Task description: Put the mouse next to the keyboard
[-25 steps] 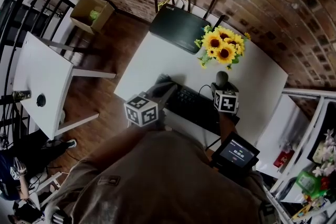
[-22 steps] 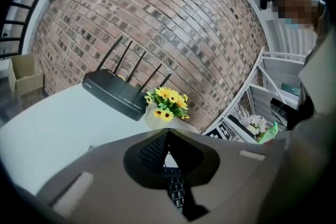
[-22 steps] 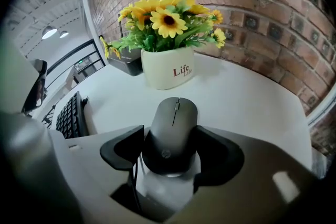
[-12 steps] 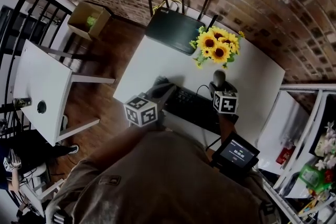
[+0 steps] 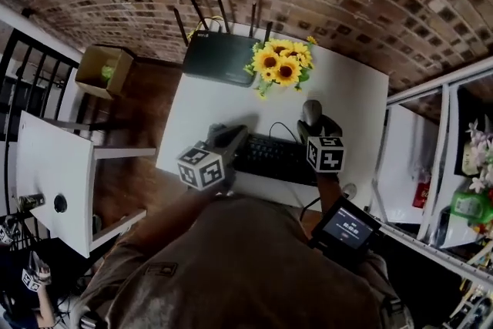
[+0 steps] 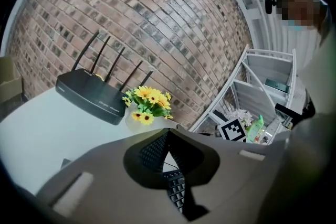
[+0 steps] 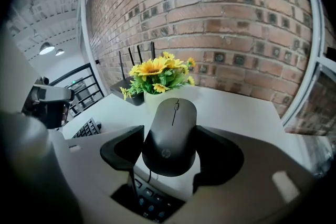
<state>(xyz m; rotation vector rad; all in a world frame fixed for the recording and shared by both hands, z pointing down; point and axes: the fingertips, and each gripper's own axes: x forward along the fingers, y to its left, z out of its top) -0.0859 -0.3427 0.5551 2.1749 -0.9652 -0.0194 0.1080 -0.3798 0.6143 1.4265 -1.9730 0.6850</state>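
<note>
Fingers (image 7: 220, 152) of the right gripper (image 7: 169, 150) clamp the black mouse (image 7: 170, 128) by its sides, holding it above the right end of the keyboard (image 5: 271, 156) on the white worktop (image 5: 350, 100). On the left gripper (image 6: 168, 134), the fingers meet at the tips, empty, near the keyboard's left end.

Matt plastic mouse (image 7: 170, 136) (rough brick wall (image 7: 226, 13))

From your keyboard (image 5: 269, 154) on the table (image 5: 354, 100), the flowers (image 5: 281, 65) stand at twelve o'clock. The router (image 5: 219, 58) lies just beside them at eleven, by the far edge. The mouse (image 5: 311, 112) sits between your right gripper's (image 5: 313, 123) jaws, between one and two o'clock, by the keyboard's right end. The cardboard box (image 5: 100, 69) is on the floor at ten, well apart.
</note>
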